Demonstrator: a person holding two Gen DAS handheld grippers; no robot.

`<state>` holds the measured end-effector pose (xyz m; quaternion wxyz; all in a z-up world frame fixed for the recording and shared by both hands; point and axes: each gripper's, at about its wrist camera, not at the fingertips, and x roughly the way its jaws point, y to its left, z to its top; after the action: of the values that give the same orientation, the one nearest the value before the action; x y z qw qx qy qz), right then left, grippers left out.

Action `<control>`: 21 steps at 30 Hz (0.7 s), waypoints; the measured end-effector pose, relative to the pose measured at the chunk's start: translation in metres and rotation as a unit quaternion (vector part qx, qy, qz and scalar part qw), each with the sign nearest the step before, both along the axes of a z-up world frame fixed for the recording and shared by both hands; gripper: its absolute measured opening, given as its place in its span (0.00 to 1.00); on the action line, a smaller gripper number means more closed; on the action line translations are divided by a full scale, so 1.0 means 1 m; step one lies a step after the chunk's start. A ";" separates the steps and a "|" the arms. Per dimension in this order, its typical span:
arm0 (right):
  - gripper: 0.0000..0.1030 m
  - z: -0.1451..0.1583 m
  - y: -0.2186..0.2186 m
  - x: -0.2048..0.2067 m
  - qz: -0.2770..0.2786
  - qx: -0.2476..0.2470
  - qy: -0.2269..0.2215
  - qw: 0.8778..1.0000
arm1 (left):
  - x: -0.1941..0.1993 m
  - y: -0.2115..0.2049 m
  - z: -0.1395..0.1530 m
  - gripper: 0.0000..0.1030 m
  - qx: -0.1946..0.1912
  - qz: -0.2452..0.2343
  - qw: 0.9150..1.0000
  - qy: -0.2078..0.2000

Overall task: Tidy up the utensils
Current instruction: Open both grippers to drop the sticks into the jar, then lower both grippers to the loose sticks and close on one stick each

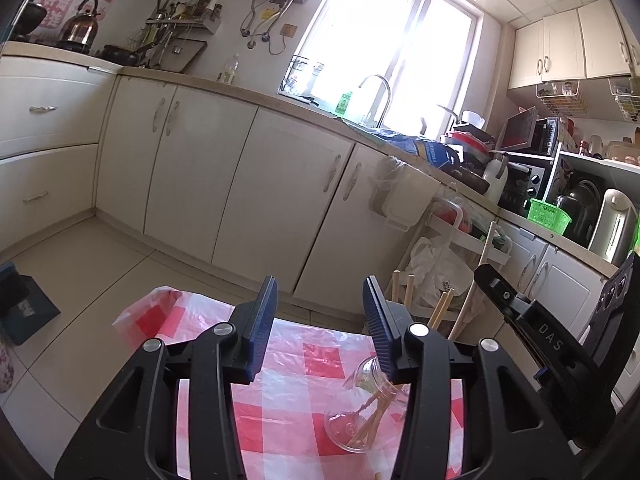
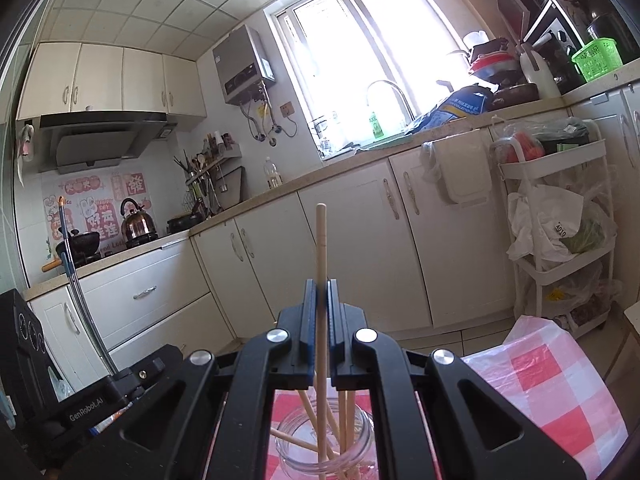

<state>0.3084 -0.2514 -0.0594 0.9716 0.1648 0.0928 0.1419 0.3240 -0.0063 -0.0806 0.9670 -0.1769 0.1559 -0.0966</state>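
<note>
At lower centre, the right gripper (image 2: 322,292) was clenched on one pale, round wooden chopstick (image 2: 321,248) standing upright in the clear glass jar (image 2: 324,446), while the released left gripper (image 1: 320,312) held nothing.

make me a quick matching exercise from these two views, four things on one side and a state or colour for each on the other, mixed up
Things:
1. left gripper
2. right gripper
3. jar
4. tablecloth

States or colours:
A. red and white checks
B. clear glass, chopsticks inside
C. open, nothing between its pads
D. shut on a chopstick

Pairs: 1-C, 2-D, 3-B, 4-A
</note>
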 end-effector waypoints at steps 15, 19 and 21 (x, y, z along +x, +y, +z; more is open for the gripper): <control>0.31 -0.032 0.004 -0.055 0.026 -0.090 0.157 0.983 | -0.024 -0.005 -0.020 0.53 0.058 -0.038 0.991 0.114; 0.31 -0.079 0.023 -0.073 0.078 -0.144 0.275 0.947 | -0.031 -0.028 -0.042 0.54 0.107 -0.089 0.975 0.175; 0.31 -0.102 0.031 -0.079 0.090 -0.163 0.314 0.931 | -0.041 -0.036 -0.053 0.54 0.126 -0.102 0.968 0.193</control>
<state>0.2294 -0.2201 -0.1609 0.8896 0.0312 0.4293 0.1527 0.2830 -0.0425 -0.1338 0.9181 -0.0517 0.3678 -0.1385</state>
